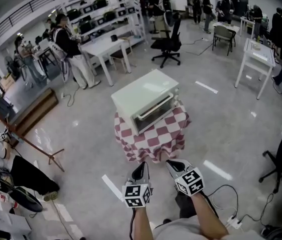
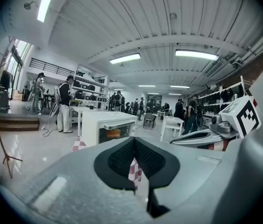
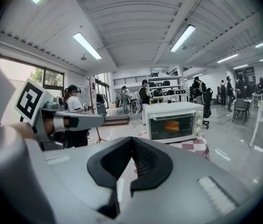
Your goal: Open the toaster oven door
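**Toaster oven [image 1: 146, 96] out ahead, jaws closed**

The left gripper [image 1: 140, 170] and right gripper [image 1: 175, 165] each have their jaws pressed together on nothing. The toaster oven stands ahead of both, well apart, on a checked tablecloth [image 1: 156, 136]. Its door [image 1: 153, 111] is closed (an orange item [image 3: 171, 125] shows behind the glass).

We hold both tongs low and side by side, well short of the toaster oven [image 1: 146, 99], their tips pointing toward it. Our left tongs [image 1: 141, 166] have the jaws pressed together with nothing between them, the dark pads [image 2: 120, 160] meeting at the tip. Our right tongs [image 1: 174, 164], just beside the left and angled slightly toward it, are likewise closed and empty. Each carries its marker cube [image 1: 137, 194] on the side away from the oven. Our left forearm [image 1: 140, 225] and right forearm [image 1: 208, 215] run back from there, bare.
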